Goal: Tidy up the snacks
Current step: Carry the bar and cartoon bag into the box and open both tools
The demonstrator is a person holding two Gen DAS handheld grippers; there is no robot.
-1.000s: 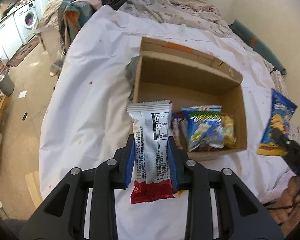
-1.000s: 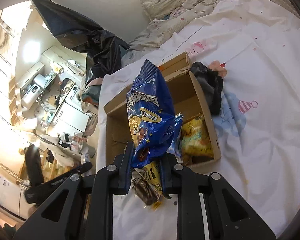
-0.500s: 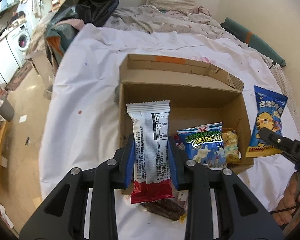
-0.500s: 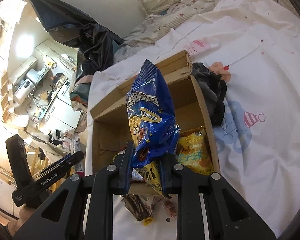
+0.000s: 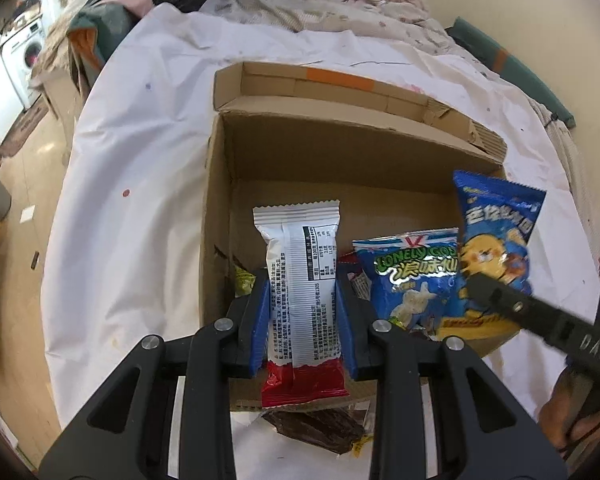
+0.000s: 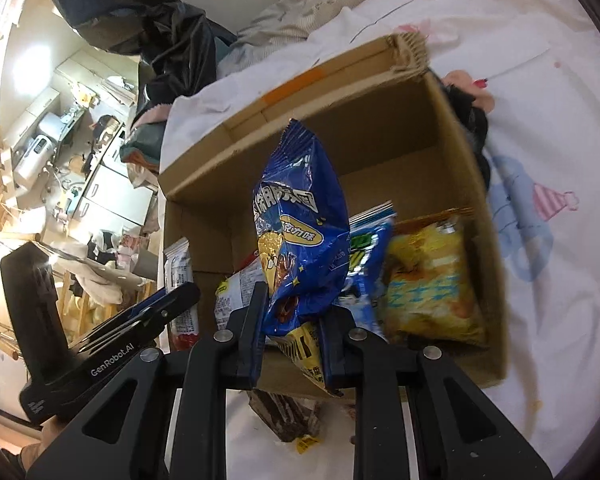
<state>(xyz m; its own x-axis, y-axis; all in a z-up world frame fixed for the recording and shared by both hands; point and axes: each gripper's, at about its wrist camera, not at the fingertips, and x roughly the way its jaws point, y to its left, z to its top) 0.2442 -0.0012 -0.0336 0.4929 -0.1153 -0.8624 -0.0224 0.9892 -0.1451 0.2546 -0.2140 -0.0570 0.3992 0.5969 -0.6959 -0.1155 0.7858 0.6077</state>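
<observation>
While both grippers hang over the near wall of the cardboard box (image 5: 220, 208), these lines tell where things stand against that box.

Left gripper (image 5: 302, 316): its 2 blue-padded fingers (image 5: 260, 320) are narrow and pinch the white-and-red wrapped bar (image 5: 300, 280), which stands upright over the box's near-left corner.

Right gripper (image 6: 292, 332): fingers narrow, clamped on the lower end of the blue snack bag (image 6: 300, 216), held upright over the near wall, toward the box's middle.

Inside the box: a blue-and-green Lonely God bag (image 5: 412, 276) and a yellow snack bag (image 6: 428, 280) lie along the near side; the far half shows bare cardboard.

Outside the box: a dark brown wrapper (image 5: 316, 428) lies on the white sheet (image 5: 140, 160) just in front of the near wall; a dark cloth (image 6: 472, 120) touches the right wall.

Obstruction: in the right wrist view the blue bag hides part of the box interior.
</observation>
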